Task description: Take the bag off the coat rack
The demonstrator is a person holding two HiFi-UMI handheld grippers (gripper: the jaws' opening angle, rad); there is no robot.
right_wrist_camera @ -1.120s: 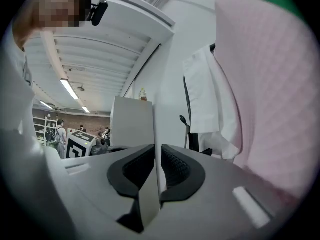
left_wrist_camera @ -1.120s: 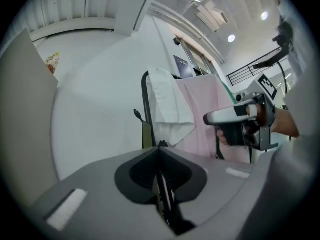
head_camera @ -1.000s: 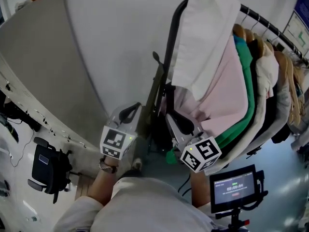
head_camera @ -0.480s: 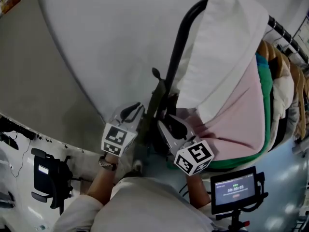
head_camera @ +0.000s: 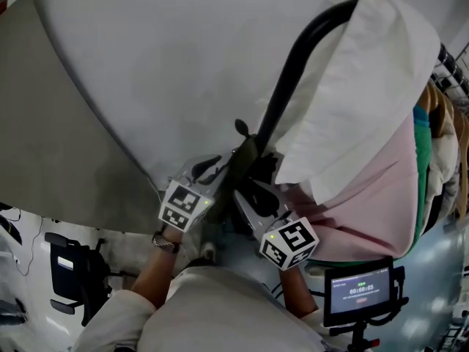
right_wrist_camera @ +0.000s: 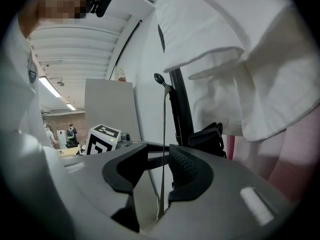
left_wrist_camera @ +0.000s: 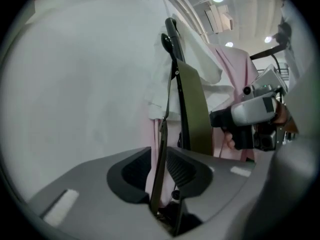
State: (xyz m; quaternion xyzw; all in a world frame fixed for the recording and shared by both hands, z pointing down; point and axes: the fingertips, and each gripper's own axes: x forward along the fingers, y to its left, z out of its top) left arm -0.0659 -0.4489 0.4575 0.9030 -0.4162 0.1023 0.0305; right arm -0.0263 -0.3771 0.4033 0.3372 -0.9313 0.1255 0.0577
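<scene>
The bag's olive strap (head_camera: 242,163) hangs from a black hook (left_wrist_camera: 170,34) on the coat rack's curved black post (head_camera: 293,72). A dark part of the bag (right_wrist_camera: 207,136) shows beside the post, under the clothes. My left gripper (left_wrist_camera: 159,166) is open and its jaws have just been opening. The strap's thin edge (left_wrist_camera: 161,134) runs between them, clear of both pads. My right gripper (right_wrist_camera: 152,166) is also open, its jaws having just widened, with a thin strap line (right_wrist_camera: 163,134) hanging in the gap. In the head view both grippers, left (head_camera: 209,171) and right (head_camera: 249,193), flank the strap.
A white garment (head_camera: 359,86) and a pink one (head_camera: 366,196) hang on the rack right beside the right gripper. A white wall (head_camera: 183,50) stands behind the post. A small monitor on a stand (head_camera: 359,292) is at lower right, an office chair (head_camera: 69,273) at lower left.
The head view has closed in on the rack post, which looms larger. Both grippers have drawn nearer to each other at the olive strap.
</scene>
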